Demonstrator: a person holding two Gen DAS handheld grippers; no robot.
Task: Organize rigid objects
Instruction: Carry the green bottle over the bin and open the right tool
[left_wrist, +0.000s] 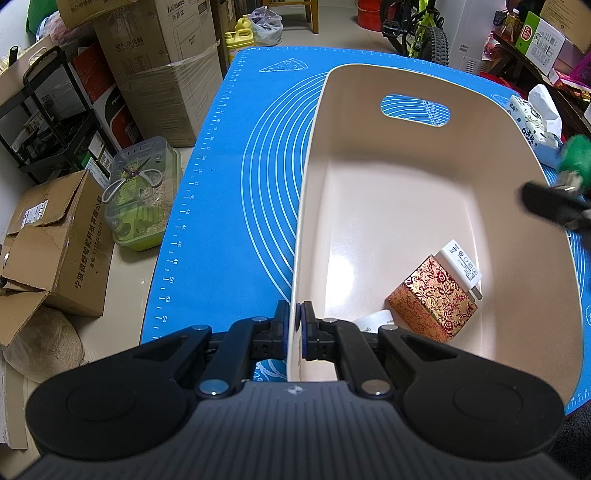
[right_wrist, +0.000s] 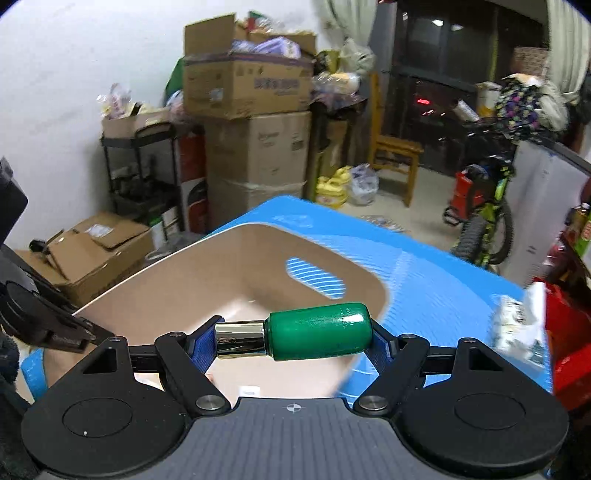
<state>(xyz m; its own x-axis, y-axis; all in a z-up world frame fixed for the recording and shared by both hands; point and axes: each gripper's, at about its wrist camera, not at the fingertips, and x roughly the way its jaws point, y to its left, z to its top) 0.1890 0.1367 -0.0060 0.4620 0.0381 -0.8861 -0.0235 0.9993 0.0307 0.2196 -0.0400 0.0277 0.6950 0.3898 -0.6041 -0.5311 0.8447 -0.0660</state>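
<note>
A beige plastic bin stands on the blue mat. My left gripper is shut on the bin's near left rim. Inside the bin lie a gold and red patterned box, a white charger and a white item partly hidden behind my fingers. My right gripper is shut on a green bottle with a gold cap, held sideways over the bin. In the left wrist view that gripper and the bottle appear blurred at the bin's right rim.
A tissue pack lies on the mat right of the bin. Off the left table edge are cardboard boxes, a clear container with scissors and a black rack. A bicycle and a wooden chair stand beyond the table.
</note>
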